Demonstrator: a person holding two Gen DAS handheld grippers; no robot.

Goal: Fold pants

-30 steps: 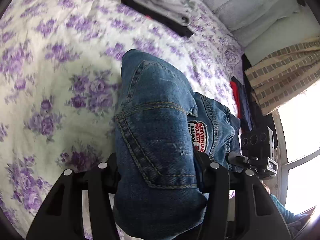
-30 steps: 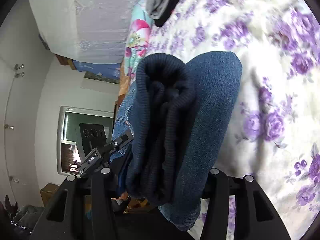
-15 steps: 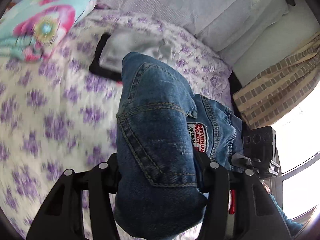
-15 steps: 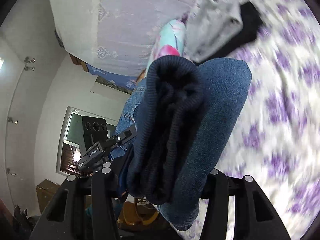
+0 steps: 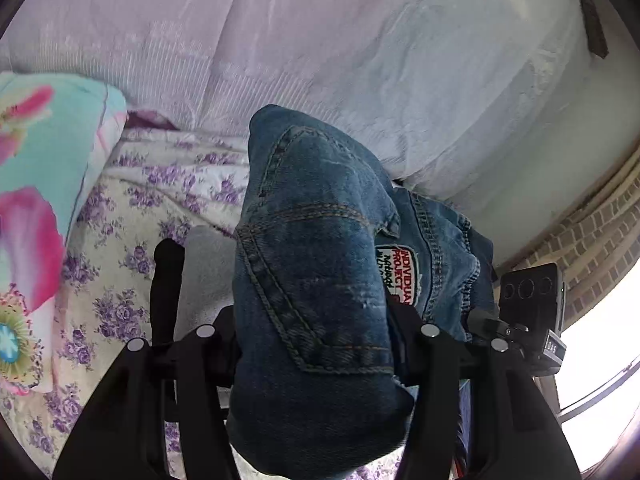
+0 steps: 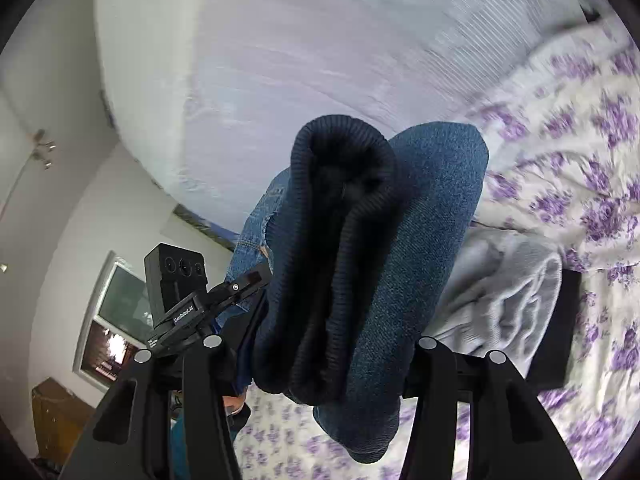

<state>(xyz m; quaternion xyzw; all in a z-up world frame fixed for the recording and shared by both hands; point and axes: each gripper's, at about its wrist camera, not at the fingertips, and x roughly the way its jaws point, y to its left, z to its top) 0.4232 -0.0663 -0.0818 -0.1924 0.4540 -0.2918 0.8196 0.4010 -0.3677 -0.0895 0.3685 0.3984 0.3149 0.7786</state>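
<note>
The folded blue jeans (image 5: 312,272) fill the middle of the left wrist view, back pocket and a red-and-white label facing me. My left gripper (image 5: 316,332) is shut on this bundle, a finger pressed to each side. In the right wrist view the other end of the jeans (image 6: 372,264) shows as a thick roll with a dark ribbed inner layer, and my right gripper (image 6: 320,344) is shut on it. Both hold the bundle in the air above the bed. Each view shows the other gripper's camera block beside the denim.
The bed has a white sheet with purple flowers (image 5: 132,264). A grey folded garment on a black one (image 6: 508,304) lies just under and beyond the bundle. A turquoise and pink pillow (image 5: 44,184) lies at left. A pale curtained wall (image 5: 320,40) rises behind; a window is at right.
Both grippers have carried the jeans bundle up and toward the head of the bed. The grey-and-black stack, far off before, now lies right below the bundle. The grip has not changed.
</note>
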